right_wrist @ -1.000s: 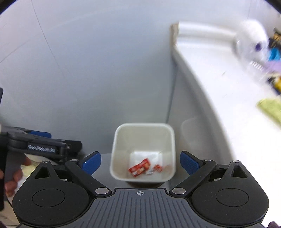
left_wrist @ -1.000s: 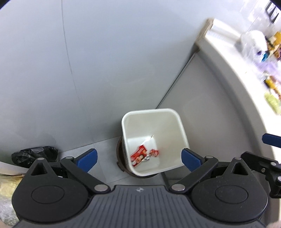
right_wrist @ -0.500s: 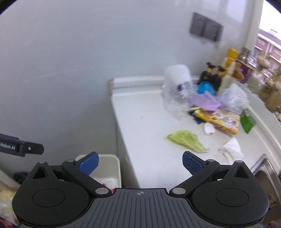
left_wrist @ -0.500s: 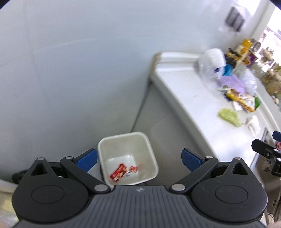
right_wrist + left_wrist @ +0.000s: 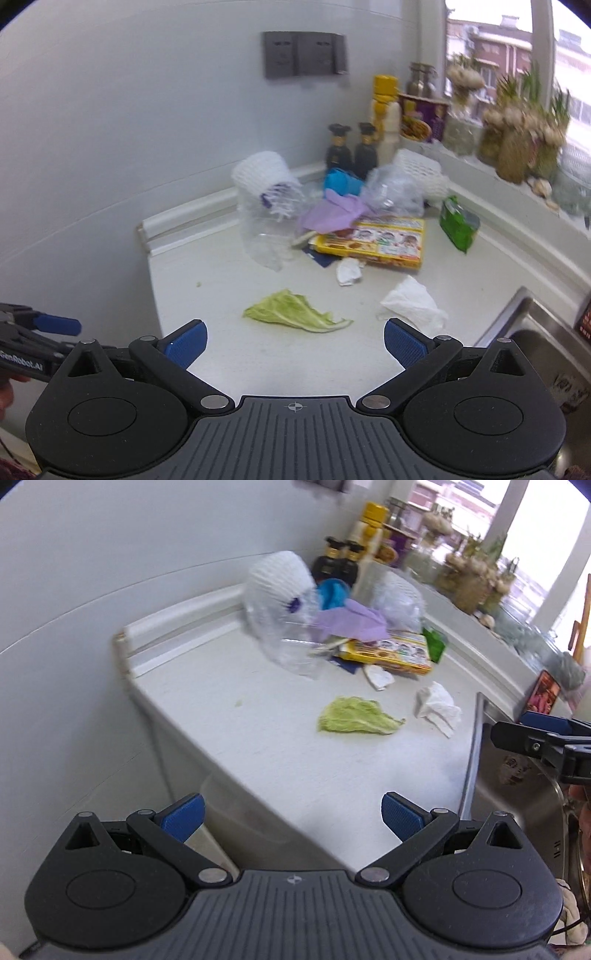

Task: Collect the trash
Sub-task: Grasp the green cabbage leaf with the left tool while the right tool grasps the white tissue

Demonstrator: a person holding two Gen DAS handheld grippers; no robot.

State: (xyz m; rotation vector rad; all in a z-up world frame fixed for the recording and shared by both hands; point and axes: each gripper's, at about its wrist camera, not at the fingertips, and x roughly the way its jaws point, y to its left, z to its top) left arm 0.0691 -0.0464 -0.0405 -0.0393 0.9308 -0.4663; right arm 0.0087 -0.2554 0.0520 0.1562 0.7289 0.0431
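Left tool (image 5: pixel 291 816) spread wide, nothing between its blue pads, held over the near edge of the white counter (image 5: pixel 258 709). Right tool (image 5: pixel 293 341) likewise wide open and empty, aimed at the counter (image 5: pixel 221 280) from the front.

Trash lay scattered on the counter. Green lettuce leaf (image 5: pixel 295 312) nearest, flat, straight ahead of the right tool; same leaf (image 5: pixel 354 720) seen mid-counter from the left view. Crumpled white tissue (image 5: pixel 413 304) just right of the leaf, apart from it. Smaller white wad (image 5: pixel 349 271) behind, close to a yellow printed box (image 5: pixel 376 240). Purple plastic bag (image 5: pixel 332 212) draped over the box's far end. Clear plastic bottle (image 5: pixel 266 236) tipped beside a white foam net sleeve (image 5: pixel 258 171). Green packet (image 5: pixel 458 221) at right, near the back ledge.

Steel sink (image 5: pixel 535 332) at the counter's right end. Two dark bottles (image 5: pixel 351 149) upright against the wall.
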